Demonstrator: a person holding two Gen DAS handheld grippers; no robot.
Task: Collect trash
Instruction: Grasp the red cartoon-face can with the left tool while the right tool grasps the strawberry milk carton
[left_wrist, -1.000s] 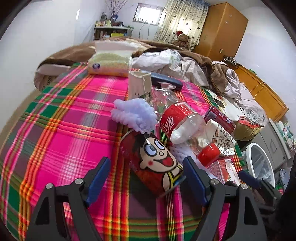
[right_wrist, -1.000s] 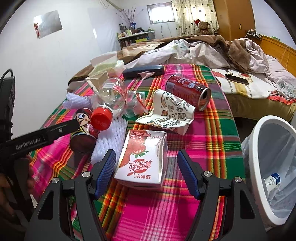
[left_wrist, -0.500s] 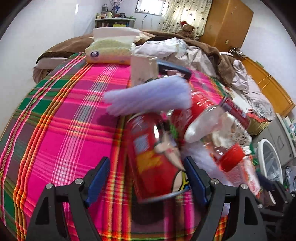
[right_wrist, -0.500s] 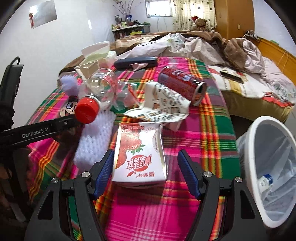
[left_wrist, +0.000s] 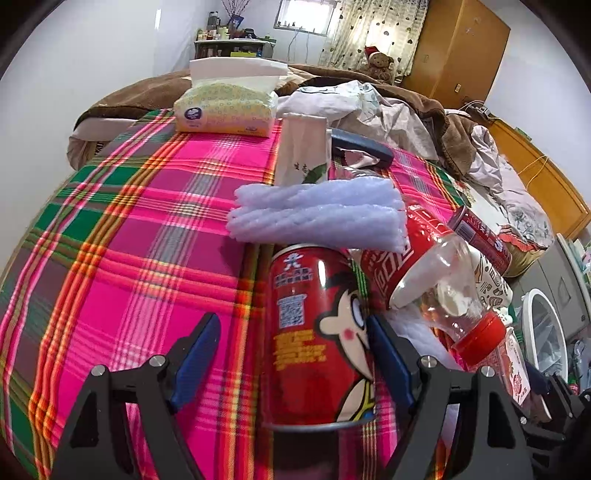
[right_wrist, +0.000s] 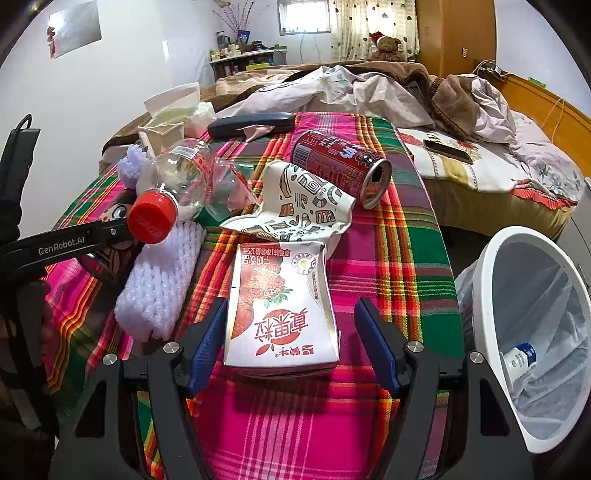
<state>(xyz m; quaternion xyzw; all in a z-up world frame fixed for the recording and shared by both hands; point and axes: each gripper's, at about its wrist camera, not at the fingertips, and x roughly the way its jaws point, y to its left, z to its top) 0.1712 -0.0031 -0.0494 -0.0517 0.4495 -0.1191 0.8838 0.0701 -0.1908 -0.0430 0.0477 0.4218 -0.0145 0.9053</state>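
Note:
A red cartoon can (left_wrist: 317, 332) lies between the open fingers of my left gripper (left_wrist: 295, 354), touching the right finger, with a gap to the left one. A white foam sleeve (left_wrist: 317, 218) and an empty cola bottle (left_wrist: 424, 280) lie beside it. In the right wrist view a red-and-white milk carton (right_wrist: 282, 310) lies flat between the open fingers of my right gripper (right_wrist: 291, 343), not clamped. Behind it are a crumpled paper cup (right_wrist: 295, 206), a dark red can (right_wrist: 343, 166), the bottle (right_wrist: 173, 188) and another foam net (right_wrist: 162, 284).
A white bin (right_wrist: 532, 325) with a liner and a small bottle inside stands right of the plaid-covered table (right_wrist: 417, 258). A tissue pack (left_wrist: 225, 107), a paper carton (left_wrist: 303, 151) and a dark case (right_wrist: 251, 123) sit at the far side. A bed lies beyond.
My left gripper has moved forward around the cartoon can, which rolled so that its printed side faces up. My right gripper has advanced around the milk carton.

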